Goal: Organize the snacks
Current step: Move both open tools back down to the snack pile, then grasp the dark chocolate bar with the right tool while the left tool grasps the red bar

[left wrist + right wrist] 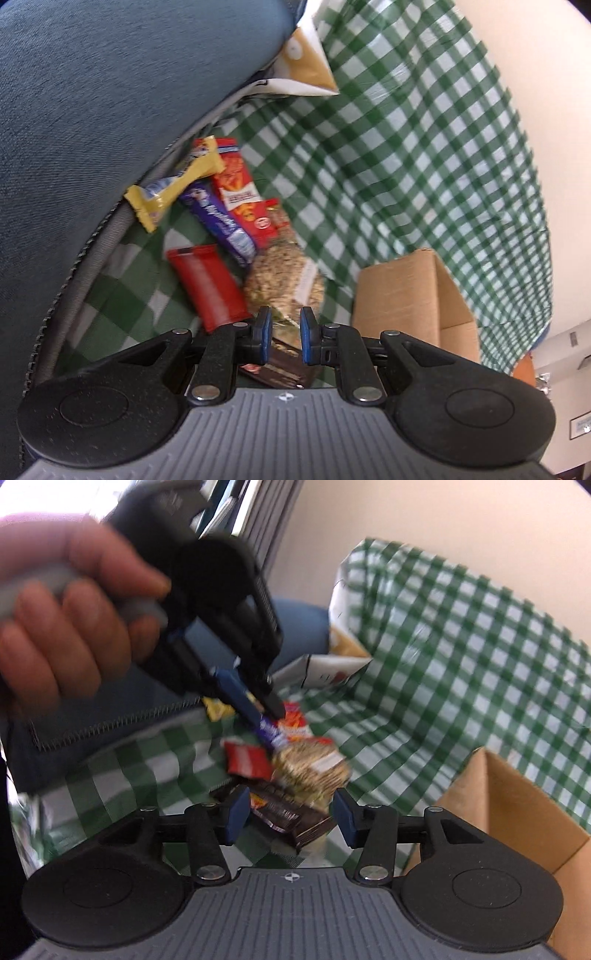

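- Nearest our right tongs (290, 821): a dark chocolate bar (291, 818) lying between the spread jaws, pads not pressing on it.
- Left tongs (286, 334) nearly together, nothing clamped; only a narrow gap between the blue pads.
- Snacks sit in one pile on the green checked cloth (406, 166): yellow bar (177, 188), purple bar (221, 225), red pack (208, 286), orange-red pack (236, 177), round seed cracker pack (284, 280).
- Cardboard box (410, 291) open, just beside the pile, probably the target.
- Risk: packs overlap, so closing on the chocolate bar may snag the cracker pack or the red pack and drag them.
- Risk: both tongs crowd the same pile; they could collide.
- Risk: glossy wrappers may slip from a shallow pinch.
- Right view is motion-blurred; labels unreadable.
- Blue cushion (110, 92) hides the pile's far edge; box interior not visible, the surface under the cloth neither.
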### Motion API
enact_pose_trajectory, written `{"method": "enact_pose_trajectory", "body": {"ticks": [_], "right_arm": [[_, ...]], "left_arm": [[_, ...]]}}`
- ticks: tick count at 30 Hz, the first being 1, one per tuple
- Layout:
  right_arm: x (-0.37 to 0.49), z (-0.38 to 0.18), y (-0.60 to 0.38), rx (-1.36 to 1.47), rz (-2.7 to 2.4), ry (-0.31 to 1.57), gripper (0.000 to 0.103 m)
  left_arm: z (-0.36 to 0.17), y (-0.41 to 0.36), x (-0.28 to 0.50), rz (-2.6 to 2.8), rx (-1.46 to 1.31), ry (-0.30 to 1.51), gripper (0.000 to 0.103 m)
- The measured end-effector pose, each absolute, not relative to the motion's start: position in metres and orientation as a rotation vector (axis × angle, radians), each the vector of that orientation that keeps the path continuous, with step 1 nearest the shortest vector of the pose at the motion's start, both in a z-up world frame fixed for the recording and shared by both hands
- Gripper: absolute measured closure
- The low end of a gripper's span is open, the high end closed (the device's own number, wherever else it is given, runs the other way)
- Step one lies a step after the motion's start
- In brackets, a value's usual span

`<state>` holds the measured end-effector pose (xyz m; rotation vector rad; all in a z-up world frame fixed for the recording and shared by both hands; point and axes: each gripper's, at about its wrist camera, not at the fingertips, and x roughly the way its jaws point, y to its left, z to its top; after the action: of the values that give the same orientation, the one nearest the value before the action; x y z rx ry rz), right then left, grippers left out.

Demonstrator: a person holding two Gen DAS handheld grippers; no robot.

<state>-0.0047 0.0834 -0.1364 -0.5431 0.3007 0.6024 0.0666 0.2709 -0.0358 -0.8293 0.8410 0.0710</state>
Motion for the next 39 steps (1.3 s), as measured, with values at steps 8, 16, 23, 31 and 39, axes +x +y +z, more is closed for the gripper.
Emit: {"method": "enact_pose_trajectory", "body": {"ticks": [8, 16, 23, 31, 39], "right_arm": [[0.024, -0.157, 0.103, -0.552, 0.621, 0.308, 0.040], [0.046, -0.169, 0.115, -0.569, 0.637, 0.329, 0.040], [0.049, -0.175, 0.116, -0.571, 0.665, 0.348, 0.041], [0.037, -0.178, 0.113, -0.601, 0.717, 0.344, 0.056], [0.006, -0.175, 0.105, -0.646, 0.789, 0.365, 0.100]], "left_arm": [[-0.047, 0.271, 0.080, 0.166, -0.746, 0.910, 0.062], [-0.069, 0.280, 0.093, 0.238, -0.778, 0.994, 0.056], [-0.080, 0.285, 0.100, 0.284, -0.813, 1.009, 0.052], [-0.084, 0.283, 0.110, 0.285, -0.796, 1.012, 0.053], [-0.084, 0.277, 0.109, 0.254, -0.751, 1.027, 0.085]]}}
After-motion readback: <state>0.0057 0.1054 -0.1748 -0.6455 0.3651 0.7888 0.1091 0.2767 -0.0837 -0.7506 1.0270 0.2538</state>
